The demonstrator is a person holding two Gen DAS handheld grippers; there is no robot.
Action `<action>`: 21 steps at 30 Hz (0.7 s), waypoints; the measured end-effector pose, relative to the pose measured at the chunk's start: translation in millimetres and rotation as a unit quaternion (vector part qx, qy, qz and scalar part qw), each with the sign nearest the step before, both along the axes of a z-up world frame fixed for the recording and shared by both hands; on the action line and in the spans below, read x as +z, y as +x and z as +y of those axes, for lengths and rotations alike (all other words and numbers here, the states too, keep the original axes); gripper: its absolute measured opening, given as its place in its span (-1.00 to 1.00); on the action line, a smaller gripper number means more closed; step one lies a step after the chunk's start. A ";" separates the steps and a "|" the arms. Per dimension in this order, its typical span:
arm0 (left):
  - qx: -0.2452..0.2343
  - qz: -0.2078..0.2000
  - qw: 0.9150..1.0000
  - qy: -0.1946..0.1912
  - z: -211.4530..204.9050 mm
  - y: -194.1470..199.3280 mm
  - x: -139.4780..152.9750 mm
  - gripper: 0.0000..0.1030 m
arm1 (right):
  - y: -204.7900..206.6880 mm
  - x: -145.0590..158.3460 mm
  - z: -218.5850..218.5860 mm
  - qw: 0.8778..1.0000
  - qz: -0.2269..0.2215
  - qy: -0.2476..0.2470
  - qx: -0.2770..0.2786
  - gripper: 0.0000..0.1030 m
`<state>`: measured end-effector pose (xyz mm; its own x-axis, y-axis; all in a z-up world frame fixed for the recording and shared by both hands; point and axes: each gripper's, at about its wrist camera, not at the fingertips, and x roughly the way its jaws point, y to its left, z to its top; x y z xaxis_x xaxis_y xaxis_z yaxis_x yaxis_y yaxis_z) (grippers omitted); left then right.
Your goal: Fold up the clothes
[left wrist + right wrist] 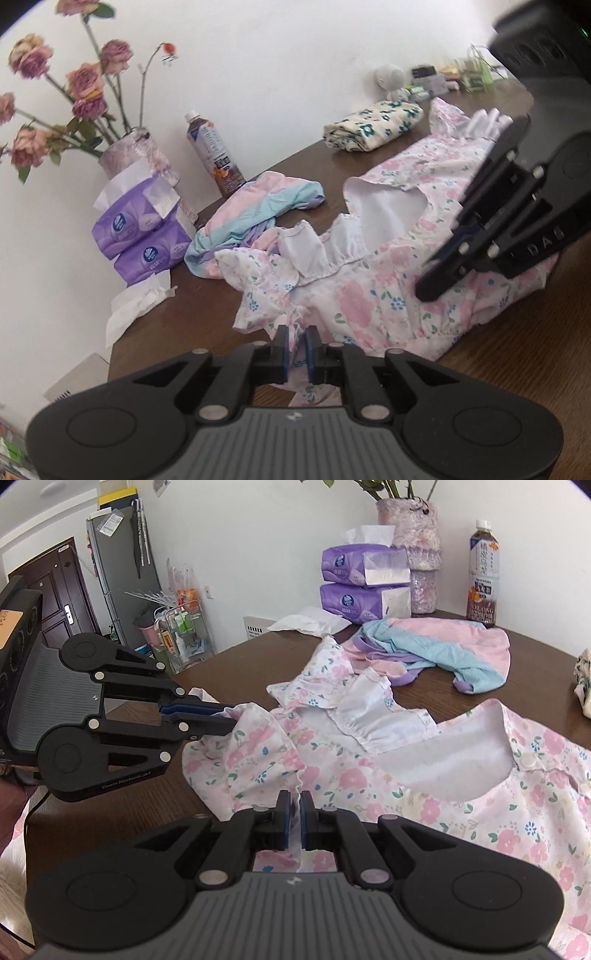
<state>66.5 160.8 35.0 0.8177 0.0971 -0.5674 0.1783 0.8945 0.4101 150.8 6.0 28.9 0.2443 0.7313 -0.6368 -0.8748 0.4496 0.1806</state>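
A pink floral dress [373, 291] with white ruffled sleeves lies spread and rumpled on the dark wooden table [199, 306]. My left gripper [296, 332] is shut on a ruffled sleeve edge at the dress's near-left side. In the right wrist view the left gripper [231, 718] pinches that ruffle, lifted slightly off the table. My right gripper [294, 799] is shut on a fold of the floral dress [461, 805] just below the neckline. From the left wrist view the right gripper [428, 288] reaches down onto the dress from the right.
A pink, blue and purple garment [255, 218] lies crumpled beyond the dress. A folded cream floral cloth [373, 125] sits at the far end. Along the wall stand a tea bottle [214, 155], stacked purple tissue packs [144, 229] and a vase of roses [136, 155]. A loose tissue [133, 306] lies near the table's edge.
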 end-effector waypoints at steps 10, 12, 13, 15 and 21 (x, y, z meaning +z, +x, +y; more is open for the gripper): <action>-0.001 -0.017 0.990 -0.137 17.6 -21.8 19.0 -0.22 | 2.5 -7.3 -3.2 1.000 0.007 0.009 -0.008 -0.91; -0.023 0.004 0.988 -0.154 13.0 -20.6 12.5 -0.44 | 2.3 -7.4 -3.9 1.000 0.006 0.011 -0.008 -0.91; -0.024 0.013 0.988 -0.150 10.0 -16.9 8.0 -0.48 | 1.9 -7.6 -4.0 1.000 0.004 0.012 -0.007 -0.91; -0.024 0.030 0.988 -0.149 6.2 -9.3 -2.0 -0.59 | 1.6 -7.5 -4.4 1.000 0.003 0.013 -0.007 -0.91; -0.009 0.041 0.986 -0.160 9.0 -4.8 -14.7 -0.59 | 1.0 17.0 -40.9 0.998 -0.013 0.052 -0.041 -0.84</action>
